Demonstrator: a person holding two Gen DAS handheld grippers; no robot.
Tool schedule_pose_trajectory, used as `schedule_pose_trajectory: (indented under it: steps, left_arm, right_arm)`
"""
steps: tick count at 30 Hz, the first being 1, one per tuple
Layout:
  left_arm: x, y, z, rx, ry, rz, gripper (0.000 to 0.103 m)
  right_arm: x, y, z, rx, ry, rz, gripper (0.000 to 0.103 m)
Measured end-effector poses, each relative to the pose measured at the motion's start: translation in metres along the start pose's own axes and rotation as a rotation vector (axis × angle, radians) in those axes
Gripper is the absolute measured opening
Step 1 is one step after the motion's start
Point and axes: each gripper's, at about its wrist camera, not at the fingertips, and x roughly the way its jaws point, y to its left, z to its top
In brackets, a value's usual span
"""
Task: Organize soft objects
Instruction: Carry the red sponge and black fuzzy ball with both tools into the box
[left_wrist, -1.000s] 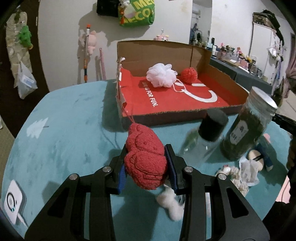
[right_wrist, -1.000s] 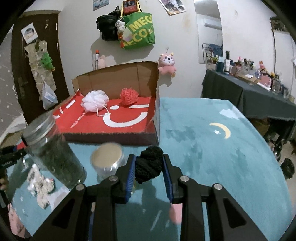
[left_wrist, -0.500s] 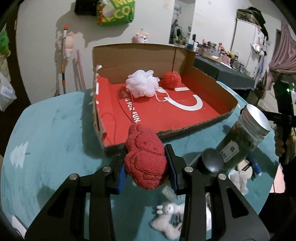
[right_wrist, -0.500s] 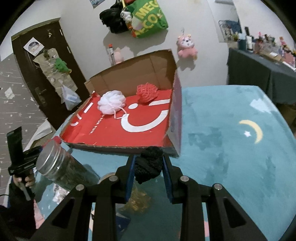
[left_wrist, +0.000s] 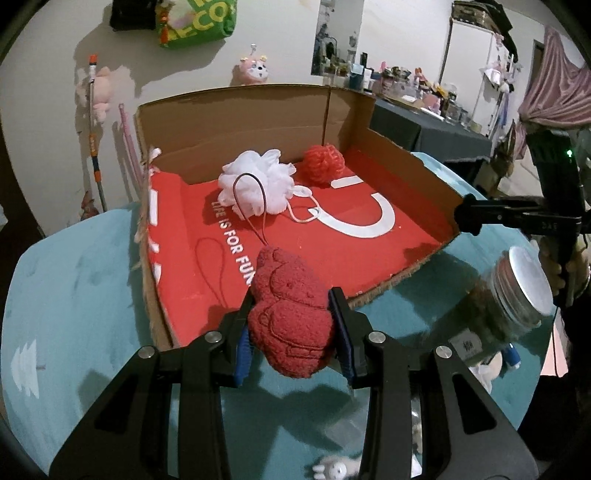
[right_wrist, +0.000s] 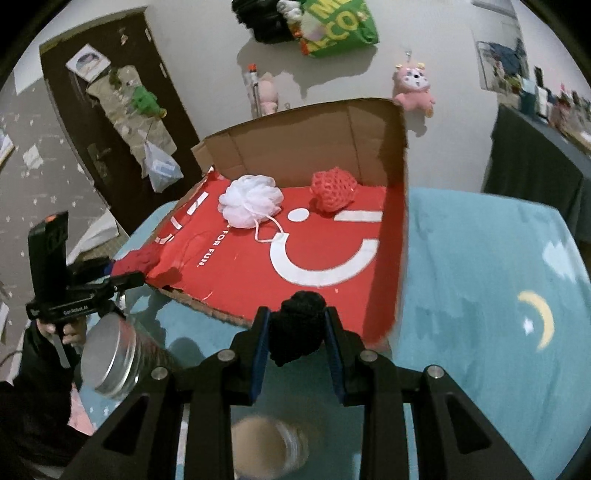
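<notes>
A lidded glass jar (left_wrist: 517, 295) stands on the teal table (left_wrist: 74, 277); a green bag (right_wrist: 336, 29) hangs on the wall.

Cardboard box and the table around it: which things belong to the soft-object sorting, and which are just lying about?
Part of the job:
- red plush toy, clamped in the left gripper
- black knitted ball, clamped in the right gripper
- white mesh pouf and red mesh ball, lying in the cardboard box

Lying about:
- glass jar
- green bag on the wall
</notes>
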Motion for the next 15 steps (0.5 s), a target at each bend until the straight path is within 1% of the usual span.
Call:
schedule_pose_trajectory:
  steps: [5,11,13,15]
  left_arm:
    - [0.017,0.006,0.015,0.013,0.036,0.004,0.035]
    - [0.05,0.012,0.026,0.018,0.119,0.044,0.035]
    - [0.061,0.013,0.028,0.024,0.153,0.056,0.035]
    - [0.069,0.013,0.028,0.038,0.175,0.077,0.035]
  right_arm:
    - [0.022,0.007,0.021,-0.061,0.049,-0.053,0.031]
    - [0.059,0.012,0.039,-0.157,0.151,-0.178,0.031]
    - [0.072,0.014,0.042,-0.191,0.189,-0.229,0.031]
    - [0.083,0.017,0.044,-0.22,0.229,-0.259,0.031]
